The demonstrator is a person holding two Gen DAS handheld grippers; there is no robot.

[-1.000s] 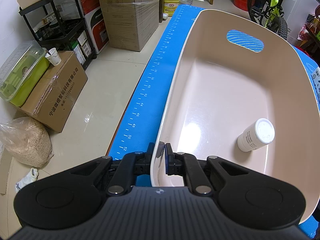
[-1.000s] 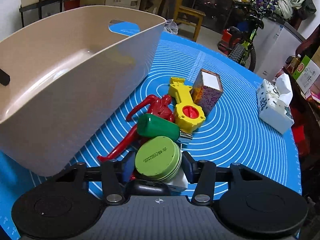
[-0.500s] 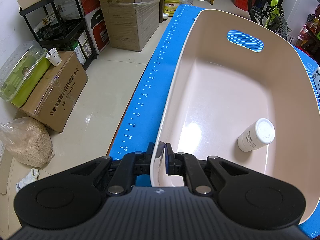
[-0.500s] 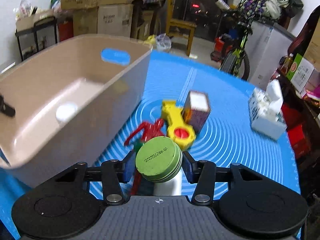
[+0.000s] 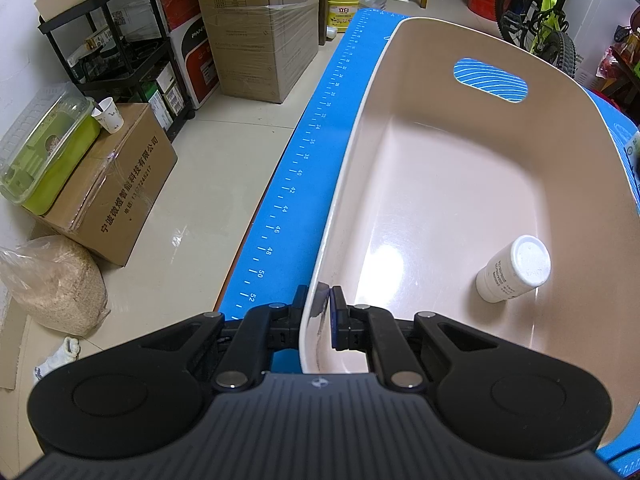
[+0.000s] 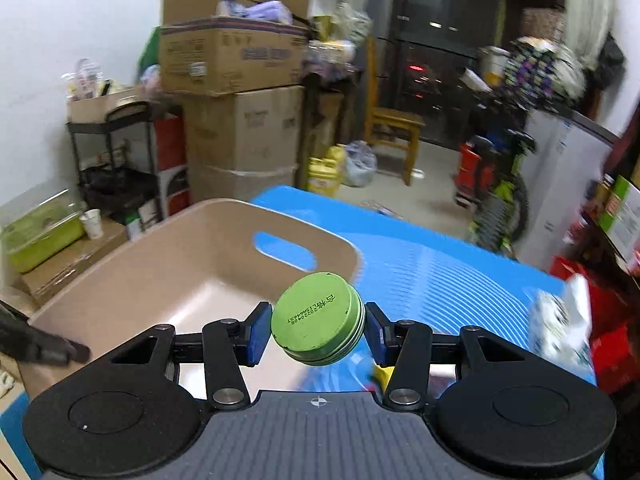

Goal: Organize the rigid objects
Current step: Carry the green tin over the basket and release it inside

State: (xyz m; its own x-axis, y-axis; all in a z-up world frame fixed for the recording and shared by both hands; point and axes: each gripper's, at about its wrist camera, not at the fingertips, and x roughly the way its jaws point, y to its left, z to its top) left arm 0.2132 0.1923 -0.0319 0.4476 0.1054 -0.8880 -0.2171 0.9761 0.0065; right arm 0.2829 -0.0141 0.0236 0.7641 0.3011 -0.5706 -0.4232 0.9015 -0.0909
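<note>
My left gripper (image 5: 318,312) is shut on the near rim of the beige plastic tub (image 5: 440,184), which stands on the blue mat (image 5: 308,168). A white pill bottle (image 5: 514,274) lies on its side inside the tub at the right. My right gripper (image 6: 318,330) is shut on a round green tin (image 6: 318,318), held up in the air above the tub's near right side (image 6: 192,276). The left gripper's tip (image 6: 44,350) shows at the left edge of the right wrist view.
A white tissue pack (image 6: 560,320) lies on the mat (image 6: 440,272) at the right, blurred. A yellow toy (image 6: 382,374) peeks out below the right finger. Cardboard boxes (image 5: 256,28), a black rack (image 5: 112,52) and a bicycle (image 5: 540,12) stand on the floor around the table.
My right gripper has lifted the green tin off the pile of toys and swung it up and left toward the tub. The left gripper and tub have stayed still.
</note>
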